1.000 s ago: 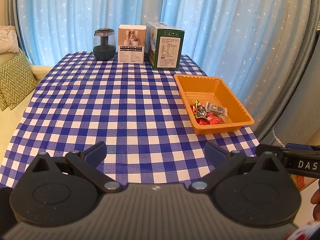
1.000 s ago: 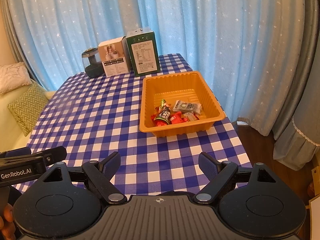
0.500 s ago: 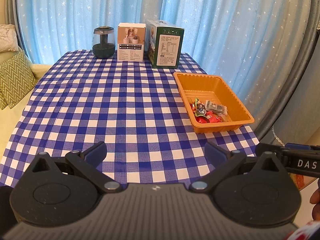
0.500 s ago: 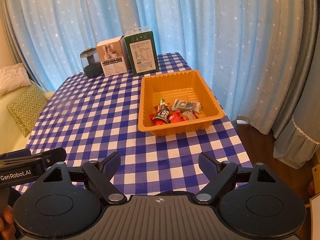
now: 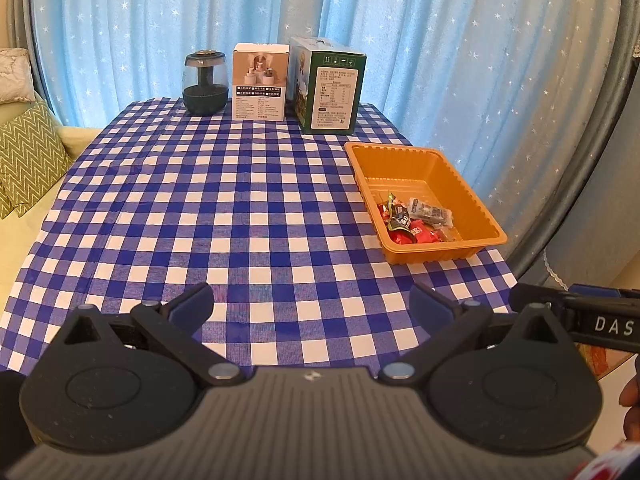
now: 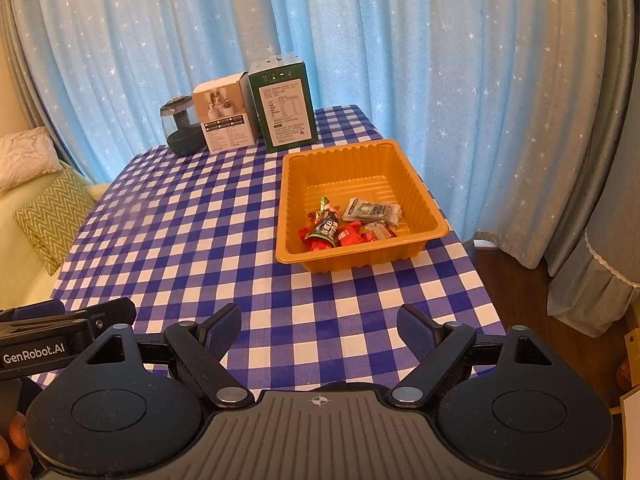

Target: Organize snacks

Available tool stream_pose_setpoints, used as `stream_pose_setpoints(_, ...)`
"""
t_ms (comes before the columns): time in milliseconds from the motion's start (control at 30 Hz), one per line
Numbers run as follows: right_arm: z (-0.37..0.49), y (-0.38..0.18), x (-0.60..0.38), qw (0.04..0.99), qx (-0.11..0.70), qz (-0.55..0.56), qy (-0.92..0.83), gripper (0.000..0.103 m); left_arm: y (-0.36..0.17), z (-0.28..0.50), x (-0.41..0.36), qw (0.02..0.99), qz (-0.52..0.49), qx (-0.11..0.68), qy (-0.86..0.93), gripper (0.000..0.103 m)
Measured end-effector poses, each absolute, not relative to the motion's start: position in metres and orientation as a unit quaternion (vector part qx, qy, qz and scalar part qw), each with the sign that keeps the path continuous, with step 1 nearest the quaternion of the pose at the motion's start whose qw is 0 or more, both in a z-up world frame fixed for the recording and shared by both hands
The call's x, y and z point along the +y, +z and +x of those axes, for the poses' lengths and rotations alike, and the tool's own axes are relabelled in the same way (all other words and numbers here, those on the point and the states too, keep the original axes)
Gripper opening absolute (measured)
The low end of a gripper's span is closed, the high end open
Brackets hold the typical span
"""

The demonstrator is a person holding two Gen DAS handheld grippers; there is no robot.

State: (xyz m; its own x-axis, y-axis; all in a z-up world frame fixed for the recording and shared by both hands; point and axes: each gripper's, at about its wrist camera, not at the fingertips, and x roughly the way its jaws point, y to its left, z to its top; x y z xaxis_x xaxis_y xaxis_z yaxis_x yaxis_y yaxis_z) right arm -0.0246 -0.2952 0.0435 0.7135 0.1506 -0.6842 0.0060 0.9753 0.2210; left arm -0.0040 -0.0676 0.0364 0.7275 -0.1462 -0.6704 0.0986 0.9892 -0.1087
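Both grippers wait wide open and empty over the checked worktop; the snacks lie in the orange tray.

The left gripper [image 5: 311, 306] and right gripper [image 6: 319, 326] hold nothing, above the blue-and-white worktop [image 5: 224, 216]. The snacks [image 6: 350, 222] sit at the near end of the orange tray [image 6: 424, 204], toward the worktop's right edge. "GenRobot.AI" and "DAS" read on the gripper bodies. Print on the green box [image 6: 285, 106] and white box [image 6: 226, 120] is too small to read.
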Motion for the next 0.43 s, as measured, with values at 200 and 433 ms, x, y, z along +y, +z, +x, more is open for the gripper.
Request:
stream_pose_setpoints(200,-0.0244,0.0435,-0.2956,0.920,0.376,0.104,0.040,0.085,0.0358,-0.0036,-0.0685,0.929,-0.034,0.364,-0.066,0.103)
stream_pose_setpoints(433,-0.0242,0.0433,-0.2960,0.920,0.377,0.104,0.040,0.085,0.0332,-0.0021,-0.0686,0.928,-0.036,0.364,-0.067,0.103)
